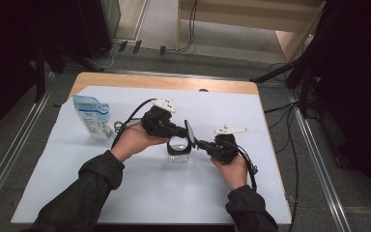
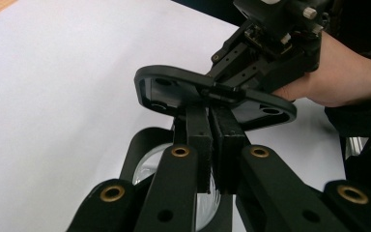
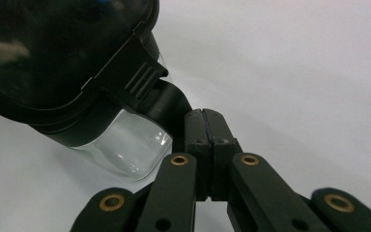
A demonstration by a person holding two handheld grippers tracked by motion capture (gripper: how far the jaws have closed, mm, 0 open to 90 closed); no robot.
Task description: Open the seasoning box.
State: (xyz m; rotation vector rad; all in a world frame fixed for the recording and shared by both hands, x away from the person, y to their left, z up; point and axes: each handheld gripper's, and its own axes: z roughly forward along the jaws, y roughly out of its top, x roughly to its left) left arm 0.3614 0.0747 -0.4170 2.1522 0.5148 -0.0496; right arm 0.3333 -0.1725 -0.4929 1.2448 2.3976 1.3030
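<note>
Item, nearest: my left gripper, jaws together on the rim of the clear container. Just beyond its tips: black lid, tilted above the container, its flap clamped by my right gripper. Risk: a thin flap pinch may slip, dropping the lid and tipping the container.

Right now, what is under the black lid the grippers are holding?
Under the black lid stands a clear glass container on the white sheet. The right gripper pinches the lid's flap; the left gripper grips near it. The lid covers part of the container's interior, so its contents cannot be told.
</note>
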